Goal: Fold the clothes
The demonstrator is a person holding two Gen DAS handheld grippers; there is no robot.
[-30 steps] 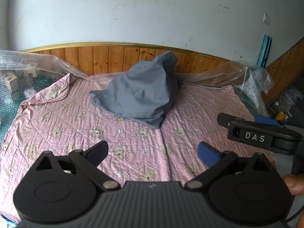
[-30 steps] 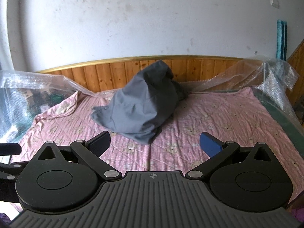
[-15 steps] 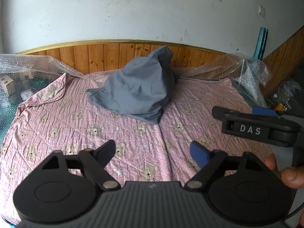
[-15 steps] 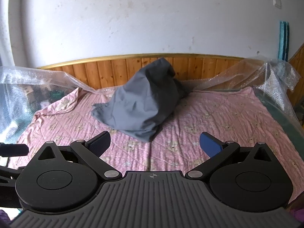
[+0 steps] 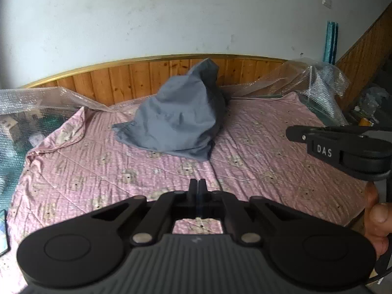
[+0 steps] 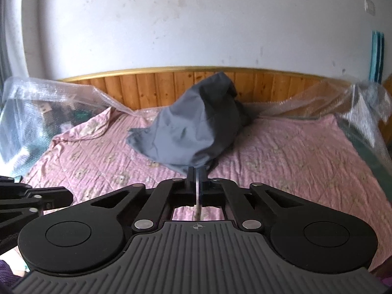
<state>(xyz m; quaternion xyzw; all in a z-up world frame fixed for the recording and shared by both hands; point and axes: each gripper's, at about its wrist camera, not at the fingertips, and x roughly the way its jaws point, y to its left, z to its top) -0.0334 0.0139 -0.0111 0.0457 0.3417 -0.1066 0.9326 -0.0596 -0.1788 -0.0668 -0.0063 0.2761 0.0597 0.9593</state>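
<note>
No folding is done yet. The grey garment point(image 5: 176, 125) sits heaped against the wooden headboard point(image 5: 137, 78) on the pink bedsheet point(image 5: 269, 152), well apart from you. Your left gripper point(image 5: 198, 183) and right gripper point(image 6: 196, 171) are both closed and empty; every fold remains.

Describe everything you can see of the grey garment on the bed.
The grey garment is plain, matte woven-looking cloth, unfolded and heaped into a peaked mound. Its tip leans against the wooden headboard, and a flat flap spreads to the left over the pink bedspread it rests on. The right side is in shadow. Neither gripper touches it.
</note>
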